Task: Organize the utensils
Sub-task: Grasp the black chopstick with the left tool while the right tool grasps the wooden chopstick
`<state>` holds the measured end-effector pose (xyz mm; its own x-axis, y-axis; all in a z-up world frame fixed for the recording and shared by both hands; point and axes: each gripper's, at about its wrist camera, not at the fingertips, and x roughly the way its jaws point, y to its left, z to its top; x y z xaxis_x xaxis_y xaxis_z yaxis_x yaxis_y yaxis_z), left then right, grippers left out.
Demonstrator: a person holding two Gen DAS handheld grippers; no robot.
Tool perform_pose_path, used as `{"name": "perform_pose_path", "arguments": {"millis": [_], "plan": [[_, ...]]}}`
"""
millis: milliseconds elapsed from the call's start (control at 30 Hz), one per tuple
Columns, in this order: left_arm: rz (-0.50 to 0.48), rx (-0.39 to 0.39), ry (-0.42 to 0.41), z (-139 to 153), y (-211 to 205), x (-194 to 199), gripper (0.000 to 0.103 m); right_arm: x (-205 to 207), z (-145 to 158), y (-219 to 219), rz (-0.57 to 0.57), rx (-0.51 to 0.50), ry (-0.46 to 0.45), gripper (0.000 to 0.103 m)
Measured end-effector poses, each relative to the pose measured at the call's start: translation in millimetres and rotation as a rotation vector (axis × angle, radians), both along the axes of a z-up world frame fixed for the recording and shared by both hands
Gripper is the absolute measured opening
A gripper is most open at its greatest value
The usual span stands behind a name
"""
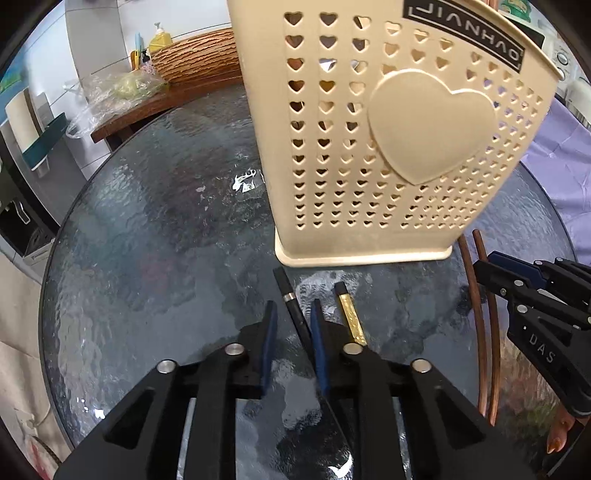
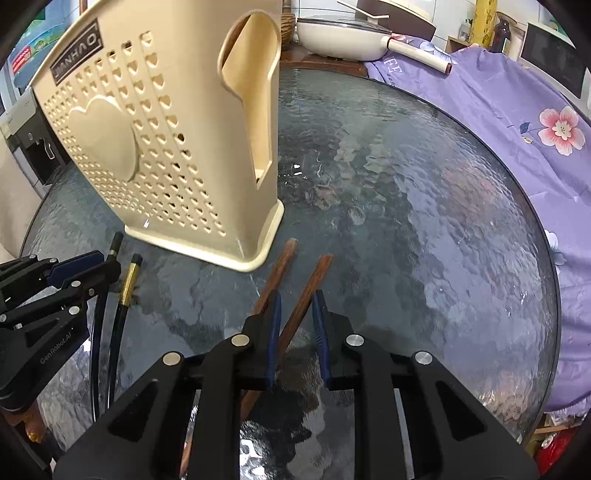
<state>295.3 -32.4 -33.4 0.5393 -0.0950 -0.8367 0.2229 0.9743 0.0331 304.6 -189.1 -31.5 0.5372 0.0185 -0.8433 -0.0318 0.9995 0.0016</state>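
Note:
A beige perforated utensil holder with a heart stands on the round glass table; it also shows in the right wrist view. A pair of black chopsticks, one with a silver band, one with a gold band, lies before it. My left gripper is open around the silver-banded one. A pair of brown wooden chopsticks lies to the right. My right gripper is open with one brown chopstick between its fingers. The left gripper shows in the right wrist view, the right gripper in the left wrist view.
A wooden side table with a woven basket and plastic bags stands behind the glass table. A purple floral cloth lies to the right, with a white pan beyond it. A grey appliance stands at the left.

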Motion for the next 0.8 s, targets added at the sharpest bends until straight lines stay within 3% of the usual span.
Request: {"name": "perform_pose_path", "arguments": {"millis": [367, 800], "plan": [[-0.025, 0.016, -0.008, 0, -3, -6, 0.008, 1, -2, 0, -0.003, 0.015, -0.018, 0.012], [0.002, -0.053, -0.005, 1, 10, -3, 0.007, -4, -5, -21, -0.018, 0.186, -0.037, 0.008]]}}
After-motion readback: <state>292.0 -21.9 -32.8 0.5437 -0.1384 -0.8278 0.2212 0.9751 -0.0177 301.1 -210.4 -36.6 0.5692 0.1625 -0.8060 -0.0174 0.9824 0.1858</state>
